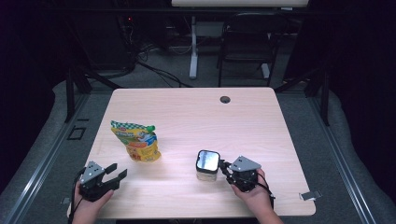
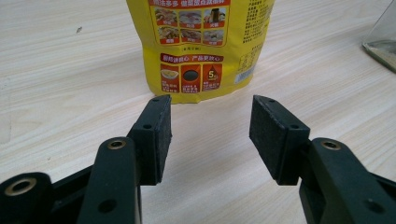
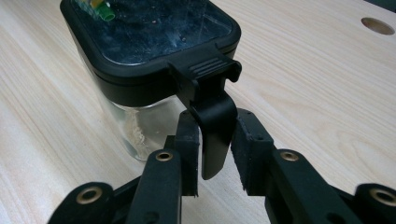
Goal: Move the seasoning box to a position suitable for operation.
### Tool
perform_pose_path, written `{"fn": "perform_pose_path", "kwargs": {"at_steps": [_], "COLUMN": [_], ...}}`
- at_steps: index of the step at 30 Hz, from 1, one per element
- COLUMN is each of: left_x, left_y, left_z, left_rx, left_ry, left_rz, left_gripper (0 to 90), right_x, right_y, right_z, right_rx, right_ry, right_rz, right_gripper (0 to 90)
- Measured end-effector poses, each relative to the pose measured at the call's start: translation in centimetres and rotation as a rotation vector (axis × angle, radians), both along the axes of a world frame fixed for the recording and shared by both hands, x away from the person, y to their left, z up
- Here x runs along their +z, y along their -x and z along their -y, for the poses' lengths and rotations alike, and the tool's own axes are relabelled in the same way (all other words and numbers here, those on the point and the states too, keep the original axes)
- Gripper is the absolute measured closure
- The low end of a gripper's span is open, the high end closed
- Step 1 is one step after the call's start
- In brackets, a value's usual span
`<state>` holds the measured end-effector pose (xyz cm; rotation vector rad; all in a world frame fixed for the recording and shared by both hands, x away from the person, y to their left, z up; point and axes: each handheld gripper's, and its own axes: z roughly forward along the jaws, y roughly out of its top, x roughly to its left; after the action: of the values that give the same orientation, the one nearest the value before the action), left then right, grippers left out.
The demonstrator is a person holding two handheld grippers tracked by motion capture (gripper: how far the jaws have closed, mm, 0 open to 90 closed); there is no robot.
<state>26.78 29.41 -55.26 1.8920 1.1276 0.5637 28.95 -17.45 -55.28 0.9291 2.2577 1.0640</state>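
Between the pads of the right gripper (image 3: 215, 154) hung the black latch tab (image 3: 212, 128) of a clear jar (image 3: 140, 126), hinged down from the front edge of its black lid (image 3: 149, 46). The jaws stood close on either side of the tab, the left pad against it or nearly so and a thin gap showing at the right pad, so whether they pinched it could not be told. The jar itself stood upright on the light wooden table (image 3: 327, 93), a pale residue clinging inside its glass wall. From the high view the jar (image 1: 207, 165) sat on the near right part of the table (image 1: 196, 112), with the right gripper (image 1: 224, 169) touching its right side and the person's right hand (image 1: 254, 193) behind it at the table's near edge.

The left gripper (image 2: 210, 135) held nothing: its jaws stood moderately apart over bare wood, pointed at the bottom of a yellow printed pouch (image 2: 201, 46) that stood just beyond the tips, not touching them. In the high view the left gripper (image 1: 119, 171) lay near the table's near left corner, held by the left hand (image 1: 88, 203), and the pouch (image 1: 137, 141), with its green cap, stood just beyond it, well apart from the jar.
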Motion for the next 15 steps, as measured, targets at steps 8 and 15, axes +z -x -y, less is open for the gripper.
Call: {"fn": "perform_pose_path", "kwargs": {"at_steps": [8,15], "left_x": [0.09,0.15], "left_y": [0.04,0.06], "left_z": [-0.05,0.08], "left_rx": [0.002,-0.005], "left_ry": [0.007,0.010], "left_rz": [0.003,0.013], "left_gripper": [49.0,49.0], "right_x": [0.19,0.21], "right_y": [0.54,0.72], "right_z": [-0.25,-0.25], "right_rx": [0.046,0.063], "right_ry": [0.025,0.006], "right_rz": [0.007,0.006], "right_gripper": [73.7,73.7]}}
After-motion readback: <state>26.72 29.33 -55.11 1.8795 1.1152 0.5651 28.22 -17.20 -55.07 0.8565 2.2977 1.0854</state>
